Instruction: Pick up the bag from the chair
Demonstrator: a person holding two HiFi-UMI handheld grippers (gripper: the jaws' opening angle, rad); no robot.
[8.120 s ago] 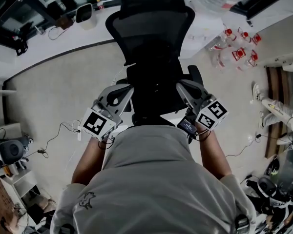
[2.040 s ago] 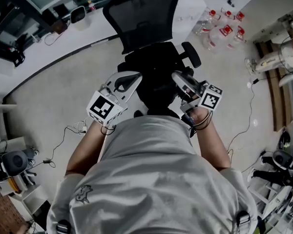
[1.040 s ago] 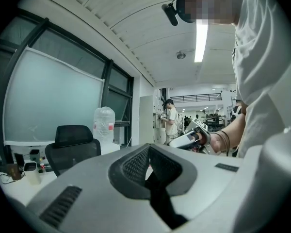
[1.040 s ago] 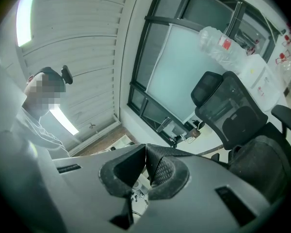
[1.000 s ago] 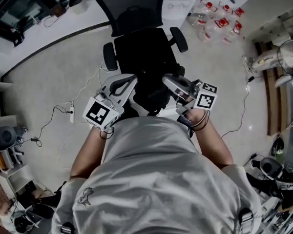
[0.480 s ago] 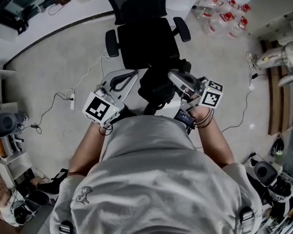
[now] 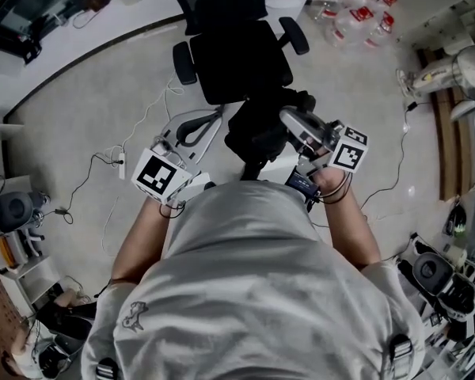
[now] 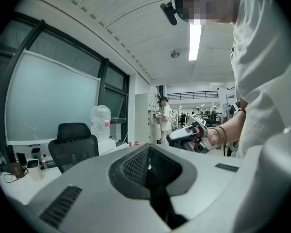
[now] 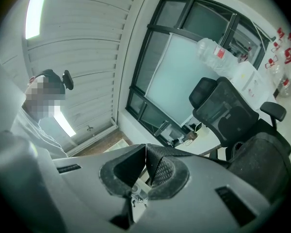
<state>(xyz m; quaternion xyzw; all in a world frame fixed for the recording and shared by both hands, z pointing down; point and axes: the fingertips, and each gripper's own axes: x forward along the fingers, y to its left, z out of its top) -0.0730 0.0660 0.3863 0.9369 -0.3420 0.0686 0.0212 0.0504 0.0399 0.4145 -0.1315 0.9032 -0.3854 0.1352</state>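
The black bag (image 7: pixel 257 133) hangs in the air in front of the black office chair (image 7: pixel 237 50), off its seat and close to my body. My right gripper (image 7: pixel 294 121) is shut on a woven black strap (image 9: pixel 155 161) of the bag, whose body (image 9: pixel 262 164) shows at the right of the right gripper view, before the chair (image 9: pixel 228 115). My left gripper (image 7: pixel 214 119) sits at the bag's left side. Its jaws are shut with a flat black strap (image 8: pixel 160 200) running out between them. The right gripper (image 8: pixel 182 135) also shows in the left gripper view.
Several water bottles (image 7: pixel 356 10) stand on the floor at the back right. Cables (image 7: pixel 103 172) trail over the floor on the left. A white desk (image 7: pixel 79 30) curves behind the chair. A person's shoes (image 7: pixel 435 74) are at the right edge.
The bag has come off the chair seat and moved back toward me with both grippers. The chair now stands farther away with its seat bare.
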